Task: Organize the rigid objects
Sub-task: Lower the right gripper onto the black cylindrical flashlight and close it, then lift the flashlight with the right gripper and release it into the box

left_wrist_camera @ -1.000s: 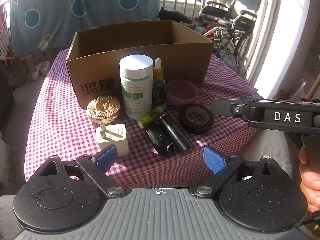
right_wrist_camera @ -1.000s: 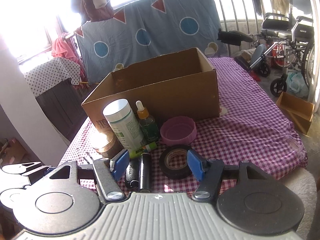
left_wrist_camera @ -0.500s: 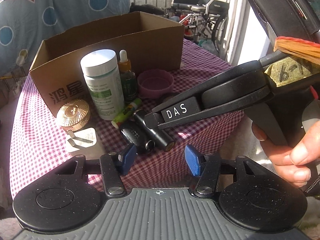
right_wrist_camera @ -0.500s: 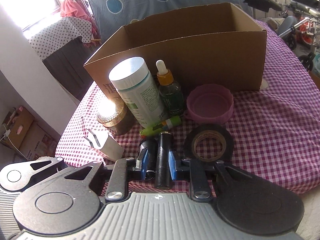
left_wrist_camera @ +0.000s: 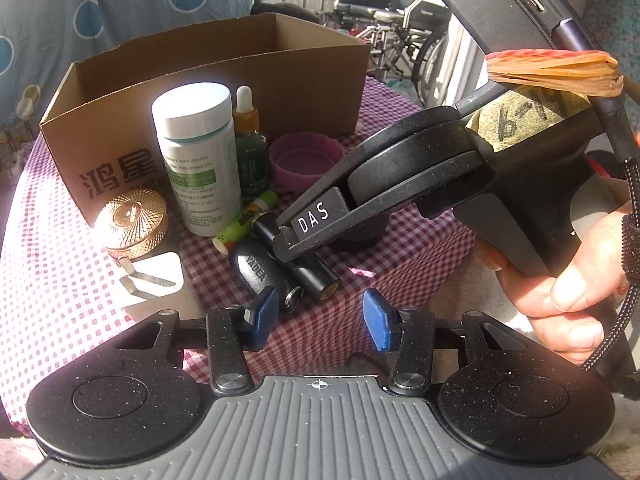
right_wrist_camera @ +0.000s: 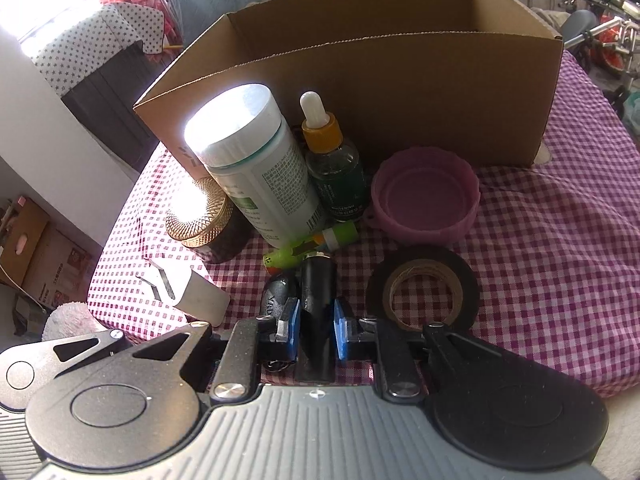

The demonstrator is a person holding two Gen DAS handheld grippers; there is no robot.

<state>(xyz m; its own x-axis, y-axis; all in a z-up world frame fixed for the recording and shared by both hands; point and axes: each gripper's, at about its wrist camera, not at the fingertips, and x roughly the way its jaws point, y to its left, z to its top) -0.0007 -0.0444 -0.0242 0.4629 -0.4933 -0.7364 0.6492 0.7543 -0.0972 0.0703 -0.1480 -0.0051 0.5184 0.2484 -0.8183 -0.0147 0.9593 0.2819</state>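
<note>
Blue pads of the right gripper (right_wrist_camera: pixel 316 330), just closing, clamp the black cylinder (right_wrist_camera: pixel 318 292) lying on the checked cloth (right_wrist_camera: pixel 540 240); the left gripper (left_wrist_camera: pixel 320 320) hangs part-open, empty.

Bottles (right_wrist_camera: pixel 256 168) stand before the box (right_wrist_camera: pixel 400 92), tape roll (right_wrist_camera: pixel 422 292) nearest, charger (right_wrist_camera: pixel 188 292) at left.

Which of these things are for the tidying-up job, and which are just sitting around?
For the job: black tube in the right gripper, cardboard box, white bottle, dropper bottle, tape roll, pink lid.

Just around: wheelchair, blue dotted cloth.
</note>
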